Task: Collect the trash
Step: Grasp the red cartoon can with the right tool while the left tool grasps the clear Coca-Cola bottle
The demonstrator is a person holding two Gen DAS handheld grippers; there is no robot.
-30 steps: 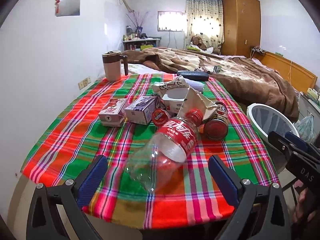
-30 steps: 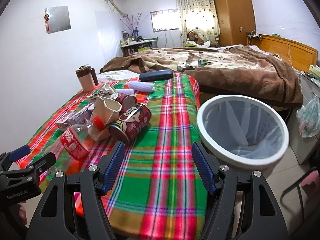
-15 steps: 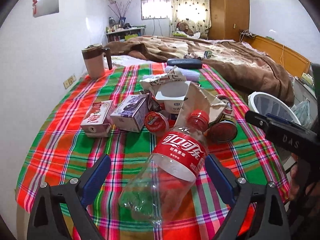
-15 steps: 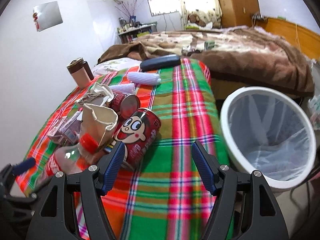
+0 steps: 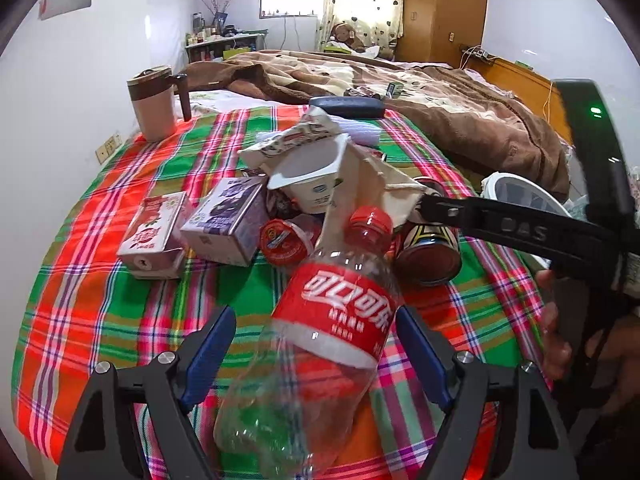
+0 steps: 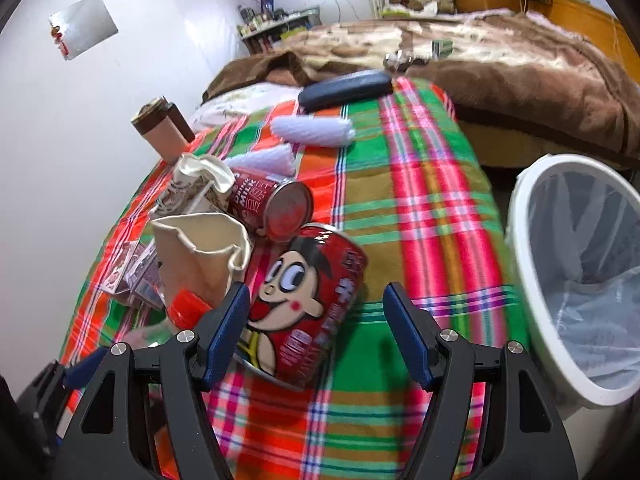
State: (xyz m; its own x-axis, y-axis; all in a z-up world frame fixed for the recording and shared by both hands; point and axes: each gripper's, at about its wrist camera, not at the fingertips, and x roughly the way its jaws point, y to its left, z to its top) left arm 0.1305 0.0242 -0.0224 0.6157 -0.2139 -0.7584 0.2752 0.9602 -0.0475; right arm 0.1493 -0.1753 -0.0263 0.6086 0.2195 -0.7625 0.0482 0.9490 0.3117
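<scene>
An empty clear cola bottle (image 5: 332, 320) with a red label and cap lies on the plaid tablecloth (image 5: 100, 292). My left gripper (image 5: 316, 344) is open, its blue pads on either side of the bottle's body. A red cartoon can (image 6: 308, 304) lies on its side; my right gripper (image 6: 316, 320) is open around its near end. Behind lie a second red can (image 6: 268, 208), a crumpled paper cup (image 6: 204, 256), a yogurt cup (image 5: 312, 176), two small drink cartons (image 5: 156, 232) and a red lid (image 5: 280, 240). A white bin (image 6: 576, 272) with a liner stands right of the table.
A lidded mug (image 5: 154, 104) stands at the table's far left by the wall. A dark case (image 6: 344, 88) and rolled white items (image 6: 312, 132) lie at the far edge. A bed with a brown blanket (image 5: 460, 112) is behind.
Both grippers have moved forward over the table. The left one now straddles the cola bottle; the right one has closed in on the cartoon can.
</scene>
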